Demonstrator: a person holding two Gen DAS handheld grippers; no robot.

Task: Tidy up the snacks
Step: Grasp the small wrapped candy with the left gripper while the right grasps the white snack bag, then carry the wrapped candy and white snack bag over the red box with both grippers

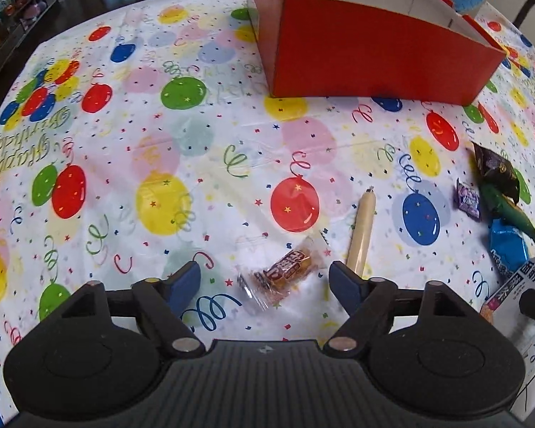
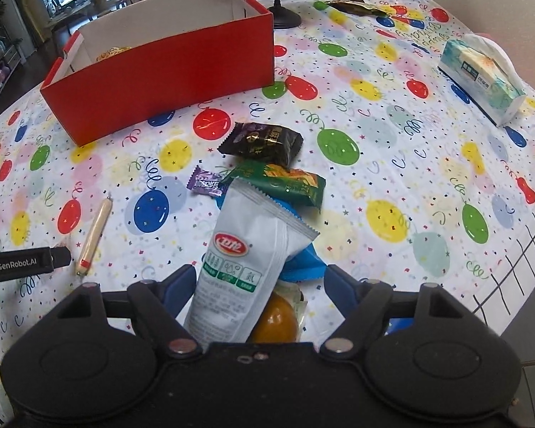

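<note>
Straddling small clear-wrapped brown candy [image 1: 285,271] with our left gripper [image 1: 267,281], jaws open, untouched; candy's long axis runs diagonally across the gap.

Bright, even daylight w/ soft shadows, strong fisheye bending at edges, slight blur on nearest wrappers, dark corners

The desk [image 2: 392,164] wears a white birthday cloth printed with balloons. On it rest a red cardboard box [image 2: 167,82], a globe's black stand [image 2: 285,18], a tissue pack [image 2: 481,78], a black snack packet [image 2: 264,142], a purple candy [image 2: 207,185], a sausage stick [image 2: 94,235], a clear-wrapped snack [image 1: 285,271], and a dark wrapper [image 2: 356,7] at the far edge.
</note>
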